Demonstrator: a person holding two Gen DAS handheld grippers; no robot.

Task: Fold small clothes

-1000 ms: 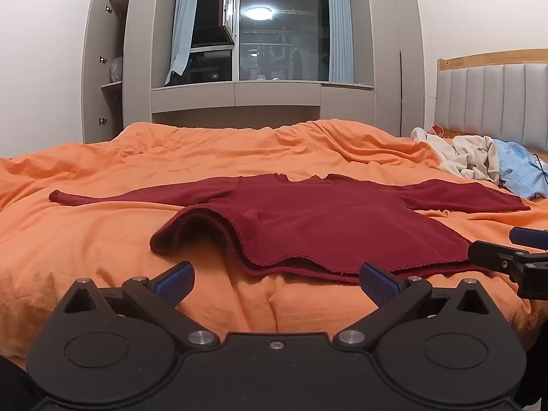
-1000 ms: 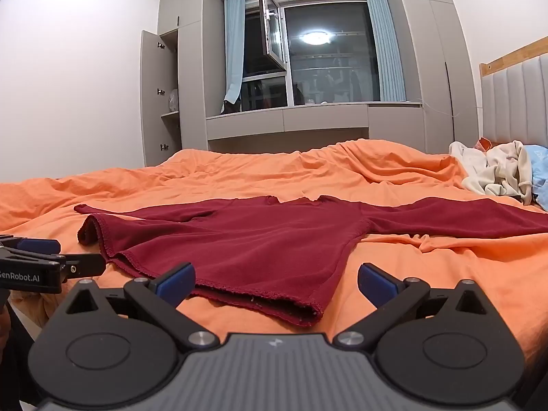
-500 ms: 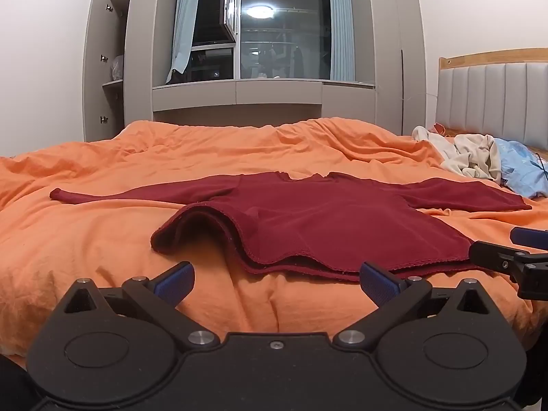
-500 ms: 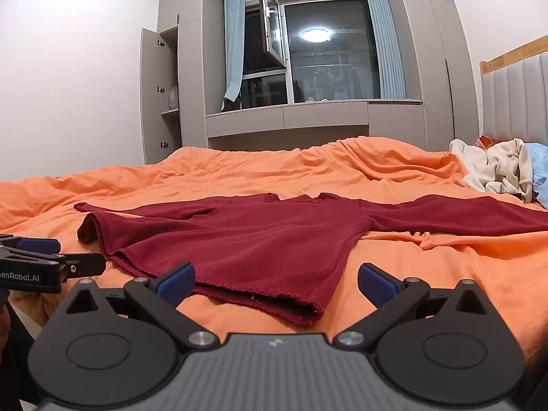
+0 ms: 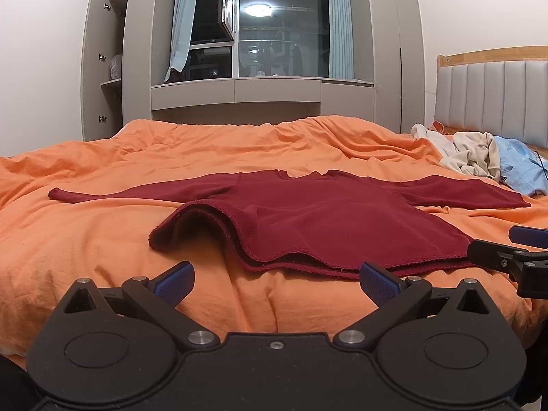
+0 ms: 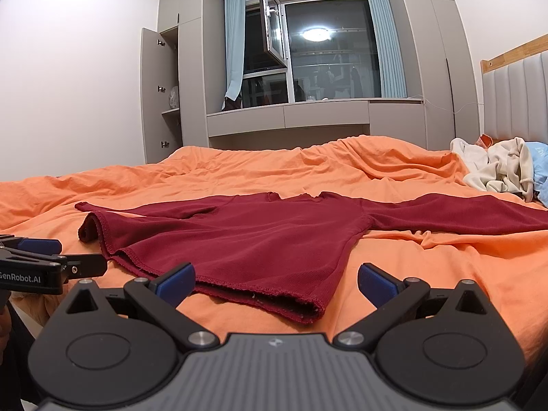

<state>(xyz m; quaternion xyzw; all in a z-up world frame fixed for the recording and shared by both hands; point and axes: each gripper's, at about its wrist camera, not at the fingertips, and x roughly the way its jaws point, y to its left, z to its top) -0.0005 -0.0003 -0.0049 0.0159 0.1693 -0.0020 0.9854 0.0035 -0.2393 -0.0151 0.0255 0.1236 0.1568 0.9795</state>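
My left gripper (image 5: pixel 275 282) has its blue-padded fingers (image 5: pixel 174 279) spread wide with nothing between them, poised low over the near edge of the orange duvet (image 5: pixel 85 239). My right gripper (image 6: pixel 275 282) is the same: pads apart, empty, hovering just short of the cloth.

Just beyond both sets of fingers lies the red long-sleeved top (image 5: pixel 325 219), front down or up I cannot tell, with its hem toward me, the neckline away and both sleeves stretched out sideways. It is not quite flat: the hem corner on my left (image 5: pixel 178 229) is humped up and curled under, while the right hem corner (image 6: pixel 308 304) lies flat just ahead of my right fingers.

I judge the folding has not begun; this is the reach for the first grasp. The next move calls for each gripper to ease forward and down onto a hem corner, pinching both layers together (the doubled edge shows two layers), and the humped left corner will want smoothing or a lift first.

Farther out, a heap of pale clothes (image 5: pixel 472 152) waits by the headboard (image 5: pixel 496 96).

Against the earlier frames almost nothing differs: the top, its hump and both grippers sit in the same places, fingers equally wide.
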